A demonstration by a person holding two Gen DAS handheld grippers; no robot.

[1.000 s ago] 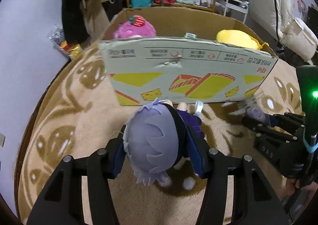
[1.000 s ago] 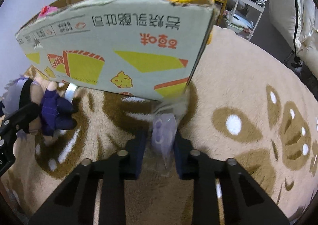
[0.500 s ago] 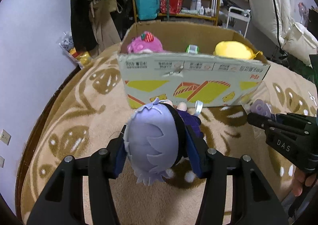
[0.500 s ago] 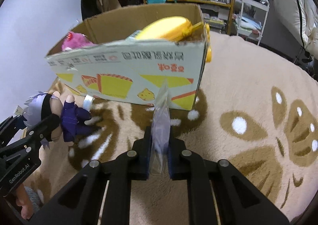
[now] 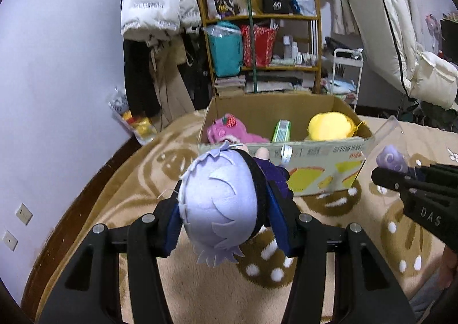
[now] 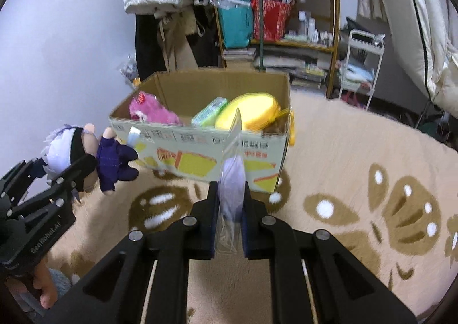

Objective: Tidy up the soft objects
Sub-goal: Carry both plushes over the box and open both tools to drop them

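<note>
My left gripper [image 5: 226, 203] is shut on a plush doll with lilac hair [image 5: 220, 203] and dark purple clothes, held above the rug short of the box; it also shows in the right wrist view [image 6: 86, 152]. My right gripper [image 6: 230, 203] is shut on a clear plastic bag with a small lilac plush inside [image 6: 233, 186], seen too in the left wrist view [image 5: 390, 156]. An open cardboard box [image 5: 315, 157] stands ahead on the rug and holds a pink plush [image 5: 226, 130], a yellow plush [image 5: 330, 126] and a green packet [image 5: 282, 130].
A beige rug with brown patterns [image 6: 357, 180] covers the floor. Behind the box stand a wooden shelf [image 5: 263, 46] full of bags and bottles, hanging coats [image 5: 157, 37], a white trolley [image 6: 360, 66] and a white mattress [image 5: 400, 37] at the right.
Both grippers have risen and pulled back from the box with their loads. The box now looks smaller and its inside is visible from above.
</note>
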